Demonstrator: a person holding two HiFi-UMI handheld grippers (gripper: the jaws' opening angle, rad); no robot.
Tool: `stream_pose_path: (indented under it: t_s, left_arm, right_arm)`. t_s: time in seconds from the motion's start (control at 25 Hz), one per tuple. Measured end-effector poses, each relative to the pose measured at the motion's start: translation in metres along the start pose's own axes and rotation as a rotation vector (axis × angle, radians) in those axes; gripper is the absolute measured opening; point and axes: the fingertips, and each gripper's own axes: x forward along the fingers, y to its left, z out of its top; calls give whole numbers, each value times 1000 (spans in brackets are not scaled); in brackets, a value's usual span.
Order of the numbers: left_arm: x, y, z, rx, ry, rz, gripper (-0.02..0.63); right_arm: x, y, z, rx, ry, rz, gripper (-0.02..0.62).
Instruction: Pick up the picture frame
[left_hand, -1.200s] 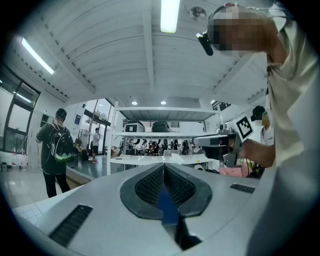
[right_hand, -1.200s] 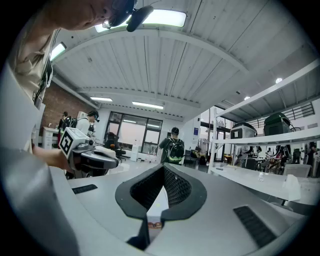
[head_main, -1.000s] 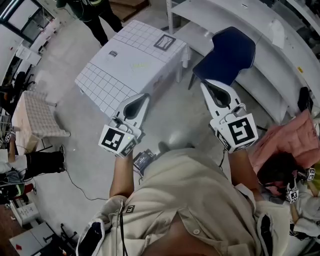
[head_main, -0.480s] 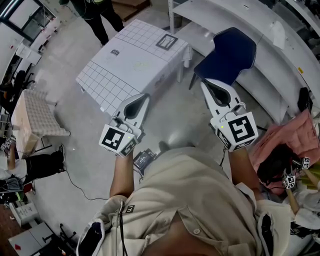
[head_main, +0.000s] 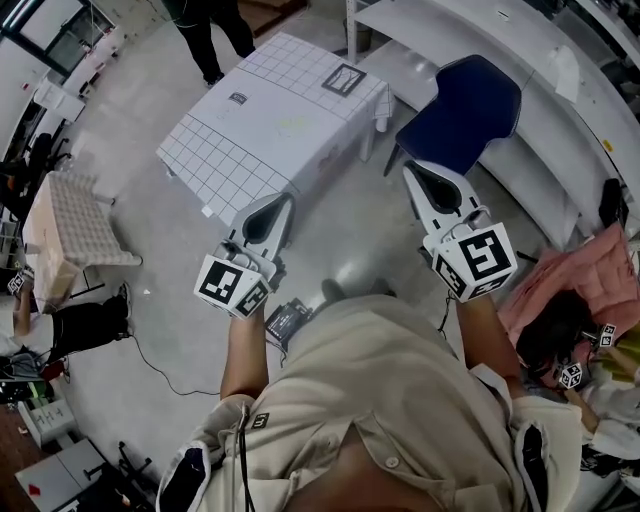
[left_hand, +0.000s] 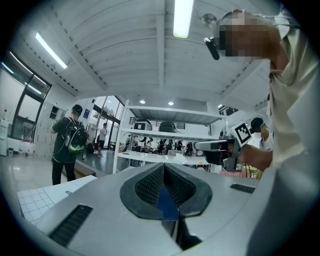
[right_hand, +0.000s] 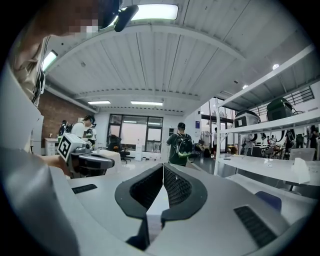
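The picture frame (head_main: 344, 78), dark-edged with a pale centre, lies flat on the far right corner of a table under a white grid cloth (head_main: 270, 135). In the head view my left gripper (head_main: 270, 212) is held over the floor just short of the table's near edge, jaws shut and empty. My right gripper (head_main: 424, 178) hovers by the blue chair, to the right of the table, also shut and empty. The left gripper view shows its jaws (left_hand: 163, 169) pressed together, with the cloth (left_hand: 37, 200) low at left. In the right gripper view the jaws (right_hand: 163, 170) meet at the tip.
A blue chair (head_main: 462, 108) stands right of the table, before white shelving (head_main: 480, 40). A person (head_main: 212, 30) stands beyond the table. A small dark card (head_main: 238, 97) lies on the cloth. A beige checked table (head_main: 70, 225) is at left, pink cloth (head_main: 575, 275) at right.
Both grippers have drifted slightly forward and down, still shut. The table and frame sit a little further right in the head view, and the standing person has shifted right.
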Motion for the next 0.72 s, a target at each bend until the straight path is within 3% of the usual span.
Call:
stream_pose_path:
  t_s: [0.32,0.72]
  left_arm:
    - [13,40,-5,-32,0,-8,15]
    - [60,75,-1,-29,6,-46,15]
  right_arm:
    - [40,-3,3,-1,-1,-9,28]
    - [78,-43,-9,23,33,-59,28]
